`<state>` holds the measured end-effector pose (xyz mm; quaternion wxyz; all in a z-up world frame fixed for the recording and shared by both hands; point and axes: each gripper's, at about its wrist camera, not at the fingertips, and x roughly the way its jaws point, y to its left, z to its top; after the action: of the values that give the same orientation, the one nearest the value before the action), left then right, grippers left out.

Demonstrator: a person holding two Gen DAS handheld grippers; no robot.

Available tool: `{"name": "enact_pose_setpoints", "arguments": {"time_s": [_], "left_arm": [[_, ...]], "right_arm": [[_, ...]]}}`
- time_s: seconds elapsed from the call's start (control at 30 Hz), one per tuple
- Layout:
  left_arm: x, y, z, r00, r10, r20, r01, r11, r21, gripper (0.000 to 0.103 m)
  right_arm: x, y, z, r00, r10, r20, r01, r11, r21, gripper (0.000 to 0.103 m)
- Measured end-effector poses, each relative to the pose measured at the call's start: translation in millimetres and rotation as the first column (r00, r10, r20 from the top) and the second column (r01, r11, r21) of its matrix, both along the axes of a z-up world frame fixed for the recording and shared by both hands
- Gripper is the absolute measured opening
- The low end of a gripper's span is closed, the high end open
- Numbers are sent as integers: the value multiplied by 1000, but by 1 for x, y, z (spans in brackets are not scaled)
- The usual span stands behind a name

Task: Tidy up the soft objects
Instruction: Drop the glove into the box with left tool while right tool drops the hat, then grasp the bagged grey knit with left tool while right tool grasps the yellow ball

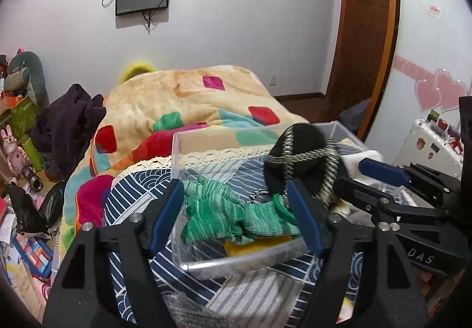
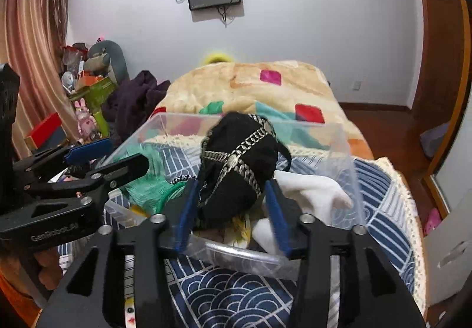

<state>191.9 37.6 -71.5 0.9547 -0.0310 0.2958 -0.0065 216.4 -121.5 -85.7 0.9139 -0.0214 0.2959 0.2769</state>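
1. Right gripper (image 2: 233, 204) – blue pads pinch the black bundle with braided trim (image 2: 236, 168), held above the clear plastic bin (image 2: 351, 180).
2. Left gripper (image 1: 236, 210) – fingers spread wide, nothing held; green knit cloth (image 1: 233, 216) lies between them, inside the bin.
3. White cloth (image 2: 312, 192) sits in the bin just right of the black bundle.

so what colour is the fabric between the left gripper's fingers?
Striped green, best seen in the left wrist view.
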Motion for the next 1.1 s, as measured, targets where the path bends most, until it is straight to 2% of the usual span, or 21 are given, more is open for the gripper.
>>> {"name": "enact_pose_setpoints", "arguments": {"time_s": [0.13, 0.27, 0.33, 0.5, 0.8, 1.1], "left_arm": [[-16, 0, 13, 1000, -5, 30, 5, 1000, -10, 83], [-36, -2, 26, 997, 11, 73, -13, 1000, 27, 97], [-44, -1, 29, 997, 21, 79, -24, 999, 36, 98], [-64, 2, 22, 998, 33, 48, -35, 998, 52, 101], [-82, 8, -30, 994, 79, -79, -78, 997, 18, 101], [-86, 15, -62, 982, 133, -133, -135, 991, -4, 101]], "right_arm": [[-11, -6, 14, 998, -15, 61, 15, 1000, -7, 60], [-24, -10, 27, 993, -15, 120, 15, 1000, 5, 68], [-33, -14, 33, 989, -11, 150, 9, 1000, 15, 74], [-46, -14, 33, 986, 19, 167, -23, 999, 26, 76], [-56, 1, 0, 993, 98, 61, -99, 995, 18, 76], [-64, 14, -38, 980, 184, -75, -185, 983, -2, 75]]}}
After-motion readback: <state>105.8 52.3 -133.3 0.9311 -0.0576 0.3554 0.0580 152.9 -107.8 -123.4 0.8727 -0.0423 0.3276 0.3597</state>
